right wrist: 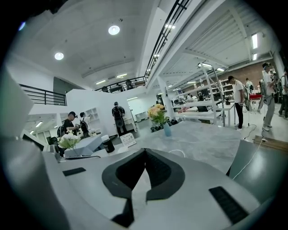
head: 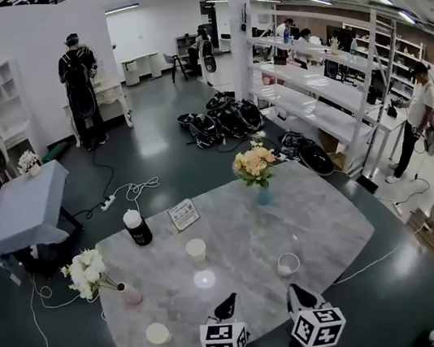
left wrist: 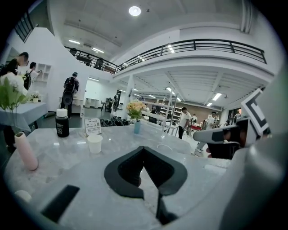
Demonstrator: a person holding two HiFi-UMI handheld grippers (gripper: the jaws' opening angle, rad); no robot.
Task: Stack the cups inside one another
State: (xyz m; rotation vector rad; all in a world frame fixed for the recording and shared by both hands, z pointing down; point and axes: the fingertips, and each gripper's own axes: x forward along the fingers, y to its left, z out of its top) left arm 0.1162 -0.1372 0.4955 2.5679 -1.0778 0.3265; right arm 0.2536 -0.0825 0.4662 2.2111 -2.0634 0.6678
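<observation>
At the marble table, the writing in view is too small for us to read: a white card of fine print stands beside a black bottle with a white cap and a pale label. The cubes on our claws carry only black-and-white square markers.

We hold the left claw and right claw side by side over the table's near edge, both aimed forward and slightly down. Each is clenched, tips together, with nothing between them.

The cups stand apart, none nested. A white cup is near the table's middle, a clear cup sits just ahead of the right claw, and a third cup is at the near left, close to a pink vase.
</observation>
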